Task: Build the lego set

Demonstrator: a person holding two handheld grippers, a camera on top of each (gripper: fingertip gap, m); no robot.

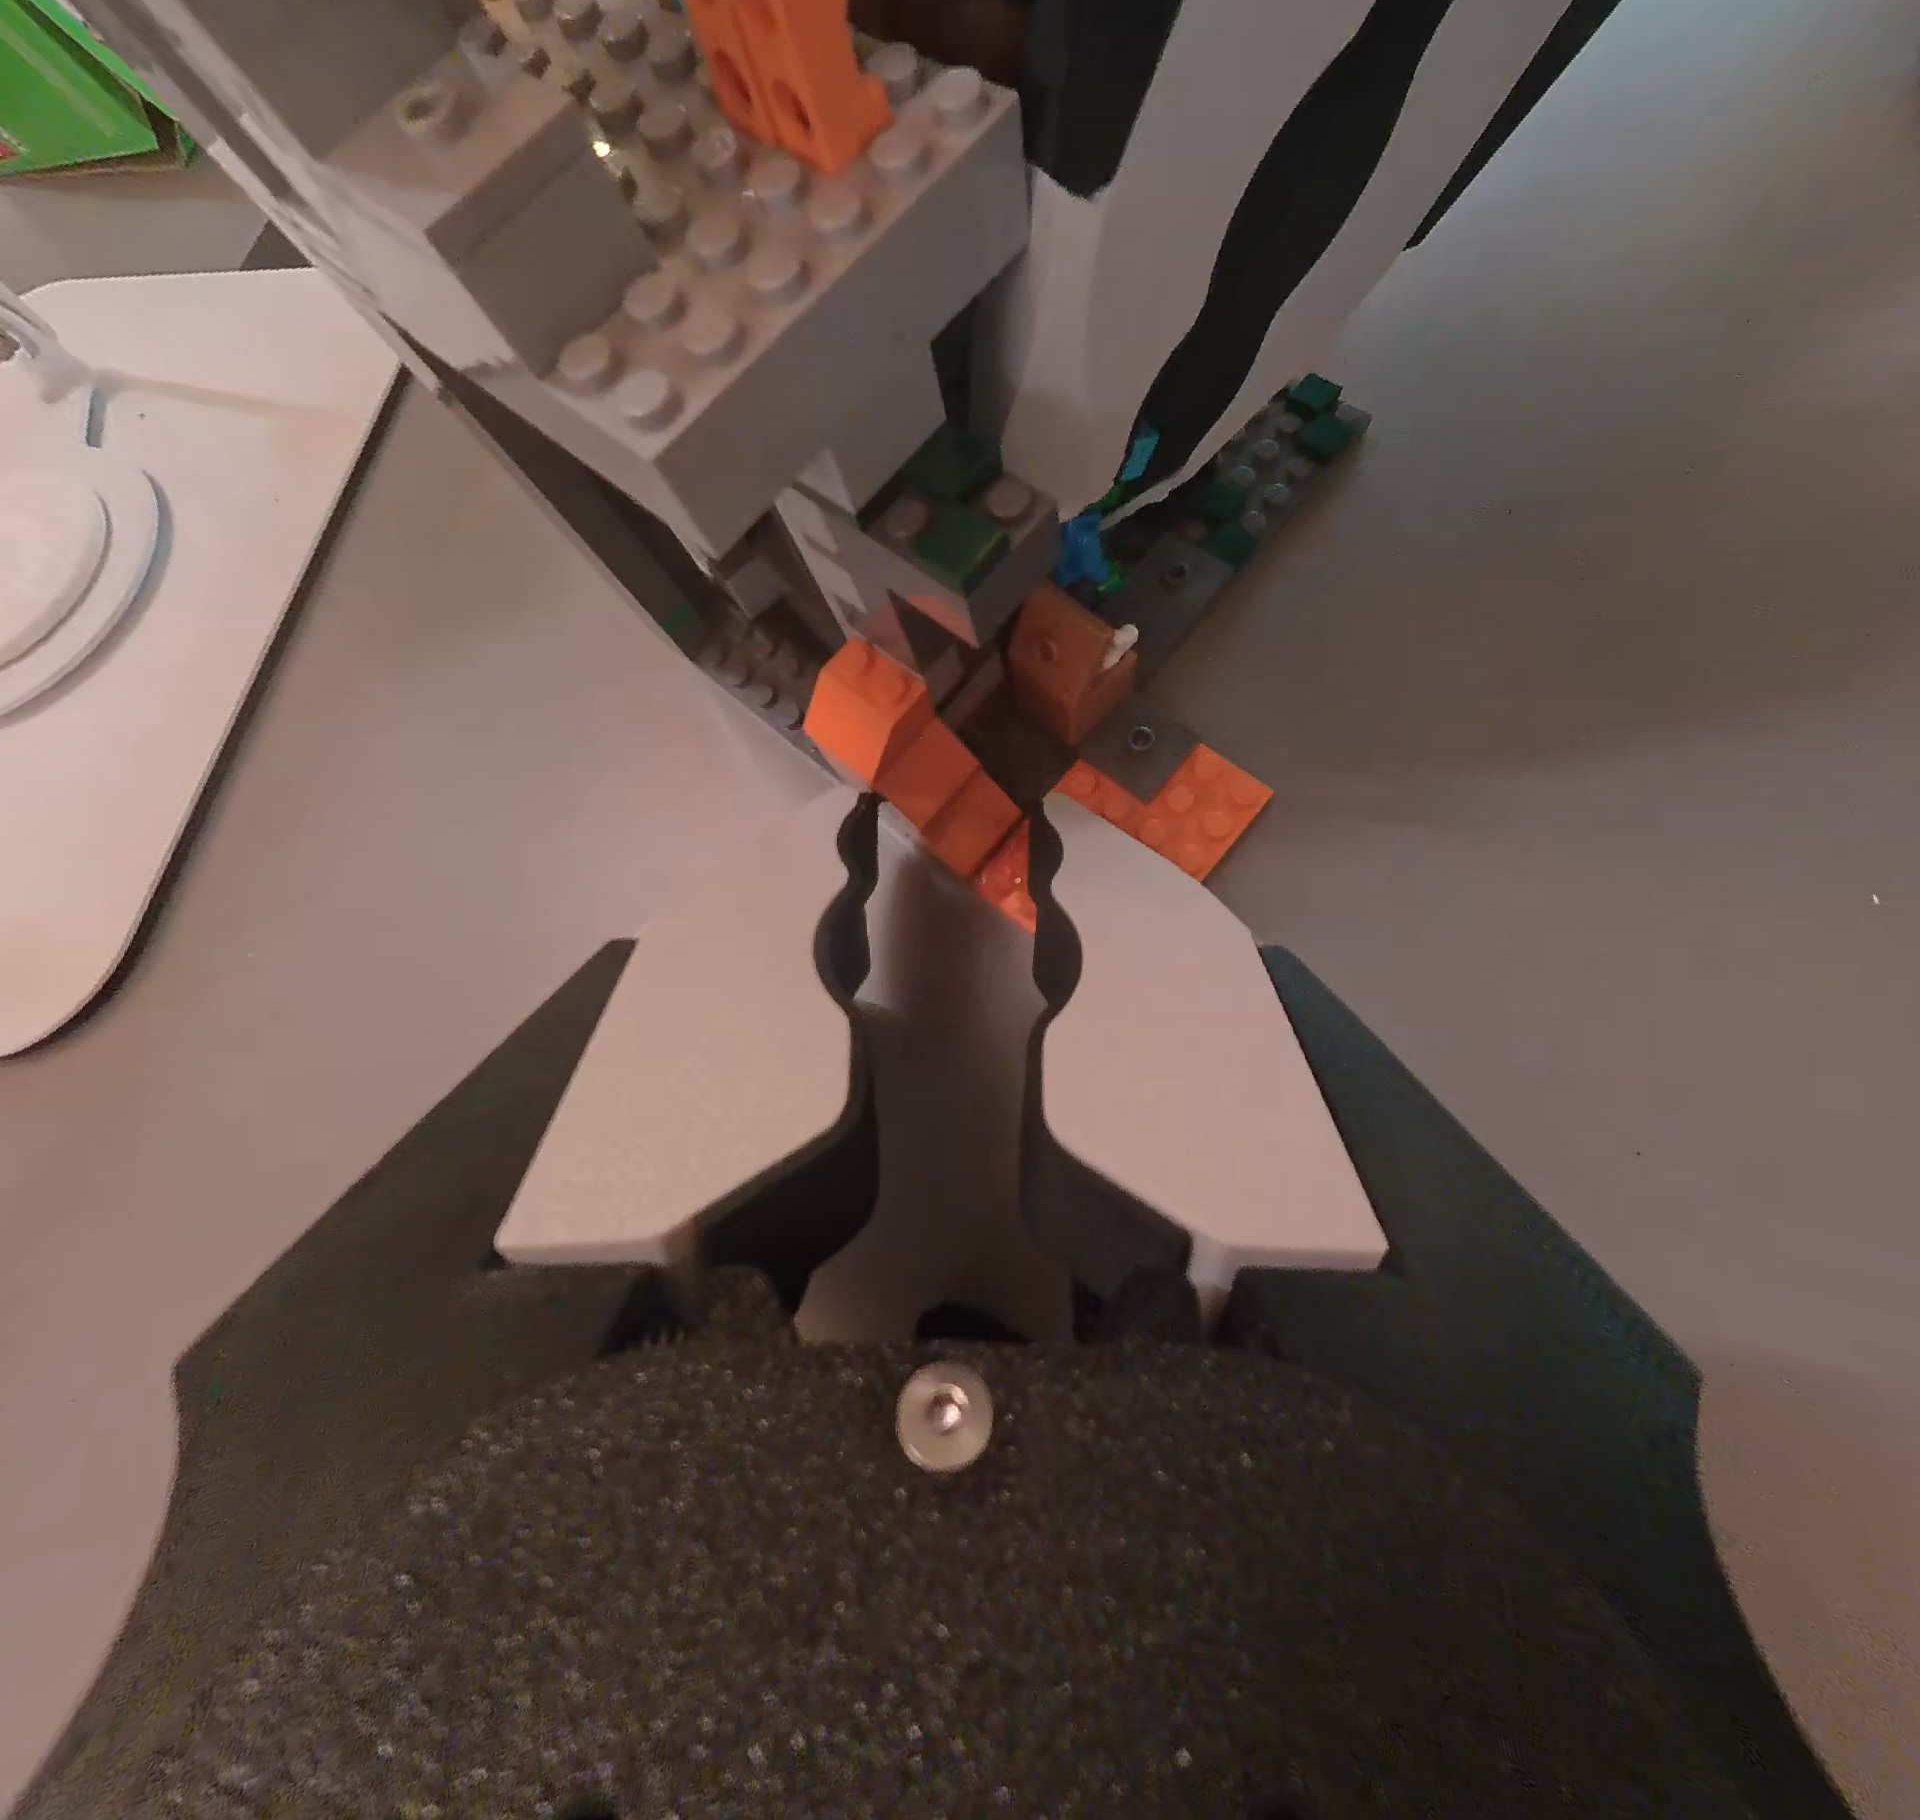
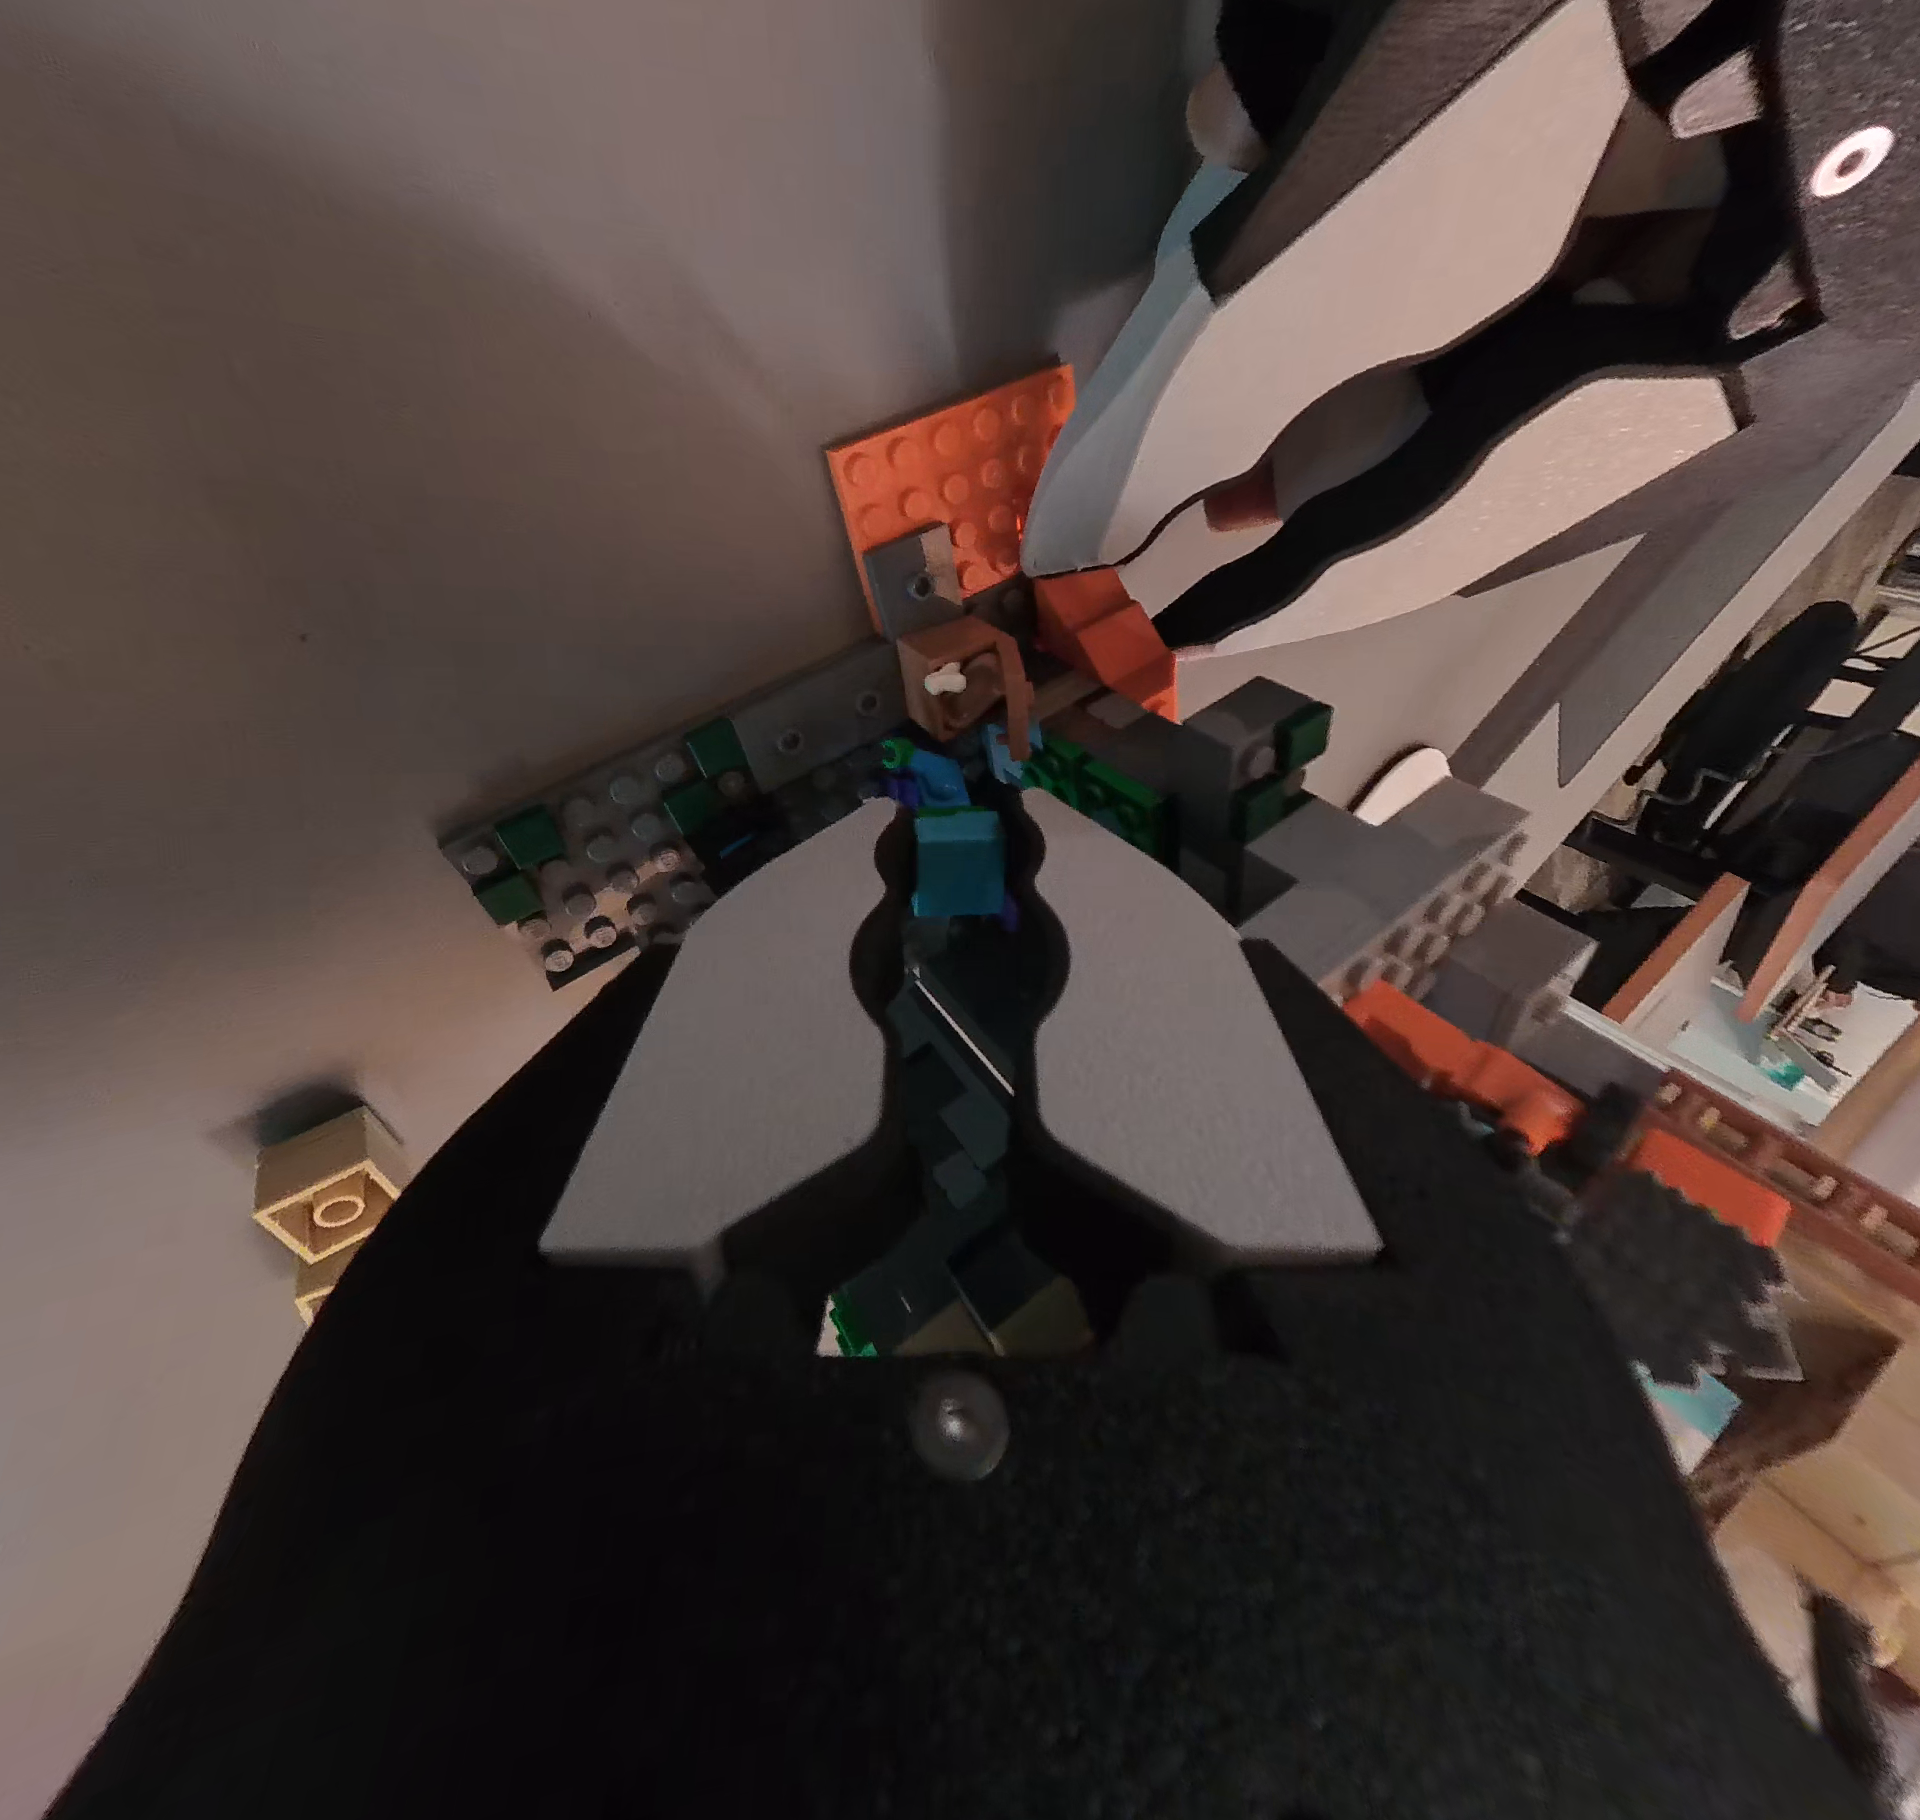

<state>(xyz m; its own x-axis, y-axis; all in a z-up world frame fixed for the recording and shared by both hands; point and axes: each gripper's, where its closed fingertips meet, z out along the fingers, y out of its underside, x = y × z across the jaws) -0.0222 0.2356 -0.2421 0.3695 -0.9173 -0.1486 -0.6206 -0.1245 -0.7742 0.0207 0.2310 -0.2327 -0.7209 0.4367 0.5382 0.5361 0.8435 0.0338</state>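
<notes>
The lego model stands on the grey table: a tall grey studded block (image 1: 790, 295), an orange base plate (image 1: 1195, 820) and a dark grey and green plate (image 1: 1278, 461). My left gripper (image 1: 951, 820) is shut on the orange sloped bricks (image 1: 914, 742) at the model's front corner. It also shows in the right wrist view (image 2: 1107, 601), clamped on the same orange bricks (image 2: 1112, 643). My right gripper (image 2: 956, 814) is shut on a blue minifigure (image 2: 956, 871) and holds it at the model beside a brown box piece (image 2: 951, 684). Its fingers (image 1: 1143, 316) come down from above.
A white mat (image 1: 156, 627) lies on the table to the left, and a green box (image 1: 62, 108) sits at the far left. A loose tan brick (image 2: 322, 1199) lies on the table near my right gripper. An orange piece (image 1: 779, 35) stands on top of the grey block.
</notes>
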